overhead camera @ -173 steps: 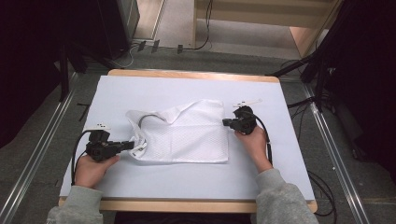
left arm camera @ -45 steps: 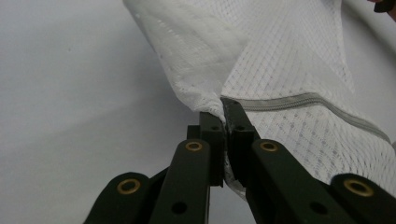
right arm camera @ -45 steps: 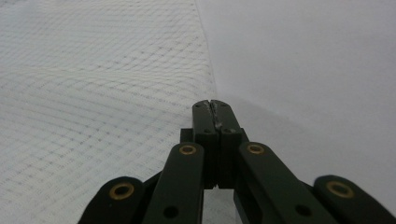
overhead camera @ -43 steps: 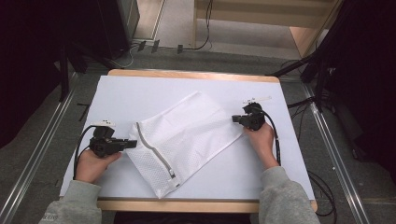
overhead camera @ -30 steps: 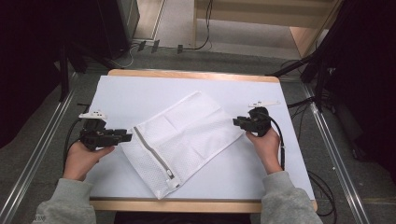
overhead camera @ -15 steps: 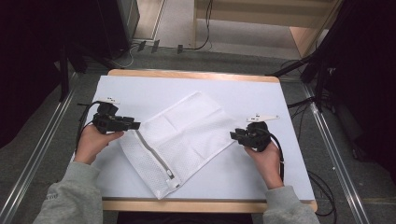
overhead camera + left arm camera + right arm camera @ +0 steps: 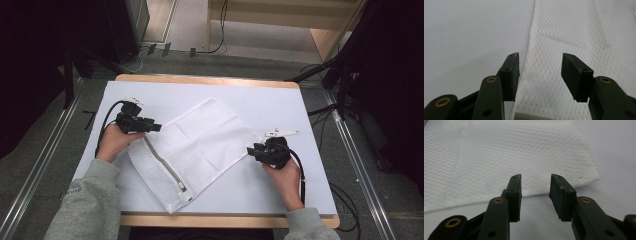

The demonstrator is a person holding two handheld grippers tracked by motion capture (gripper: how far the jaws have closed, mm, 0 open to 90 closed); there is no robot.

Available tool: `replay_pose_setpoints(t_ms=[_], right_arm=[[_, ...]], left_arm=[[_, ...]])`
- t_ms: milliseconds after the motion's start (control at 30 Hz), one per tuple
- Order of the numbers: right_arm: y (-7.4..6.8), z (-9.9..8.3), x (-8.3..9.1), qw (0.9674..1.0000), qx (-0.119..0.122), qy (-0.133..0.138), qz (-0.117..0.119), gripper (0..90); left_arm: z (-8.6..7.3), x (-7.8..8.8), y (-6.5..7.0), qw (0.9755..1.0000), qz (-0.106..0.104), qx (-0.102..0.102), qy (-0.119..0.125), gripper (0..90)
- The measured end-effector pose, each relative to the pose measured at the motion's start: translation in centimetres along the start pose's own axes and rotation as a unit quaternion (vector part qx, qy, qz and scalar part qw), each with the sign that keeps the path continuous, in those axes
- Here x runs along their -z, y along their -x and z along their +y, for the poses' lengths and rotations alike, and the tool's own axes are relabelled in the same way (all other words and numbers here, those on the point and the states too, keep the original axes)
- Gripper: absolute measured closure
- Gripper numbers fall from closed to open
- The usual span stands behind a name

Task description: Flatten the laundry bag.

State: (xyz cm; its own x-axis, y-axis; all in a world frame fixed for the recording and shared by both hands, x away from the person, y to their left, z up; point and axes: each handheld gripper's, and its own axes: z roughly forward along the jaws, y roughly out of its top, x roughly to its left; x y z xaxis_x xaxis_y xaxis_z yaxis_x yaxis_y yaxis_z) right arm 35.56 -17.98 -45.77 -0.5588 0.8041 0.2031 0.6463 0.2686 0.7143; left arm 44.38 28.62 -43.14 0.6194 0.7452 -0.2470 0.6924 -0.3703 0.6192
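A white mesh bag [image 7: 200, 145] lies flat and slantwise on the white table cover [image 7: 280, 110], its zipper [image 7: 165, 167] running along the near left side. My left gripper [image 7: 156, 127] sits at the bag's left edge. In the left gripper view that mesh edge [image 7: 579, 30] runs between the jaws of the gripper [image 7: 540, 56], which have just been opening and press on nothing. My right gripper [image 7: 250, 150] points at the bag's right corner. In the right gripper view the corner [image 7: 511, 152] lies just past the gripper [image 7: 535, 177], which has also just been opening, with nothing between its jaws.
The table's wooden rim [image 7: 210, 80] shows at the far and near edges. Metal floor rails [image 7: 45, 160] run along both sides. Cables [image 7: 345, 205] trail on the floor at the right. Dark cabinets and a wooden unit [image 7: 330, 40] stand behind.
The left hand has moved away from the person and rightward along the bag's left edge. The right hand has come nearer the person, to the bag's right corner. The bag, earlier bunched, lies spread.
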Motion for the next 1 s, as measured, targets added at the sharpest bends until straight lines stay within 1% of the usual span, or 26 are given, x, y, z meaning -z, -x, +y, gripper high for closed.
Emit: replay_pose_setpoints(t_ms=[33, 67, 167, 233, 267, 300, 333, 367, 467, 567, 600, 667, 767, 800, 833, 967, 1000], right_arm=[[0.0, -0.1, 0.0, 1.0, -0.001, 0.001, -0.001, 63.1], [0.0, -0.1, -0.1, 1.0, -0.003, 0.002, -0.001, 62.6], [-0.1, -0.2, -0.4, 0.9999, -0.005, 0.002, -0.009, 61.1], [-0.3, -0.4, -0.6, 0.9999, -0.007, -0.002, -0.012, 60.7], [-0.3, -0.4, -0.7, 0.9999, -0.004, -0.003, -0.014, 59.9], [-0.4, -0.5, -0.8, 0.9999, -0.003, -0.003, -0.016, 59.9], [-0.4, -0.5, -0.8, 0.9999, -0.004, -0.003, -0.016, 59.9], [-0.4, -0.6, -0.8, 0.9998, -0.003, -0.003, -0.018, 59.8], [-0.4, -0.7, -0.9, 0.9997, -0.008, -0.004, -0.021, 59.8], [-0.3, -0.8, -1.2, 0.9997, -0.009, -0.006, -0.023, 59.8], [-0.3, -0.8, -1.2, 0.9997, -0.008, -0.008, -0.023, 59.8], [-0.3, -0.9, -1.3, 0.9996, -0.008, -0.011, -0.024, 59.8], [-0.2, -0.9, -1.5, 0.9996, -0.011, -0.013, -0.025, 59.4], [-0.2, -0.9, -1.6, 0.9995, -0.011, -0.013, -0.025, 59.4], [-0.2, -0.9, -1.7, 0.9996, -0.01, -0.01, -0.025, 59.3], [-0.4, -0.8, -2.0, 0.9996, -0.007, -0.005, -0.027, 57.9], [-0.5, -0.7, -2.1, 0.9996, -0.005, -0.005, -0.028, 57.3]], left_arm=[[0.1, -0.3, -0.1, 1.0, 0.0, -0.001, -0.002, 49.5], [0.2, -0.7, -0.2, 1.0, -0.004, 0.0, 0.0, 49.3], [0.2, -1.5, -0.4, 1.0, -0.005, 0.001, -0.008, 48.8], [0.2, -2.0, -0.5, 0.9999, -0.003, -0.004, -0.014, 48.5], [0.2, -2.2, -0.5, 0.9999, -0.001, -0.007, -0.015, 48.6], [0.2, -2.4, -0.4, 0.9998, -0.003, -0.009, -0.016, 48.5], [0.2, -2.6, -0.4, 0.9998, 0.003, -0.013, -0.018, 48.4], [0.2, -2.6, -0.4, 0.9998, 0.001, -0.015, -0.016, 48.3], [0.2, -2.7, -0.5, 0.9999, -0.005, -0.011, -0.012, 48.2], [0.2, -2.8, -0.1, 0.9996, -0.005, -0.021, -0.015, 48.0], [0.1, -2.8, 0.1, 0.9996, -0.008, -0.023, -0.017, 48.5], [0.1, -2.9, 0.4, 0.9993, -0.005, -0.031, -0.02, 49.8], [0.0, -3.0, 0.5, 0.9995, -0.01, -0.027, -0.015, 52.7], [-0.1, -3.0, 0.5, 0.9994, -0.015, -0.028, -0.015, 54.1], [-0.1, -3.0, 0.6, 0.9993, -0.018, -0.027, -0.016, 56.2], [-0.1, -3.1, 0.7, 0.9992, -0.016, -0.031, -0.018, 61.2], [-0.2, -3.1, 0.7, 0.9992, -0.016, -0.032, -0.019, 63.9]])
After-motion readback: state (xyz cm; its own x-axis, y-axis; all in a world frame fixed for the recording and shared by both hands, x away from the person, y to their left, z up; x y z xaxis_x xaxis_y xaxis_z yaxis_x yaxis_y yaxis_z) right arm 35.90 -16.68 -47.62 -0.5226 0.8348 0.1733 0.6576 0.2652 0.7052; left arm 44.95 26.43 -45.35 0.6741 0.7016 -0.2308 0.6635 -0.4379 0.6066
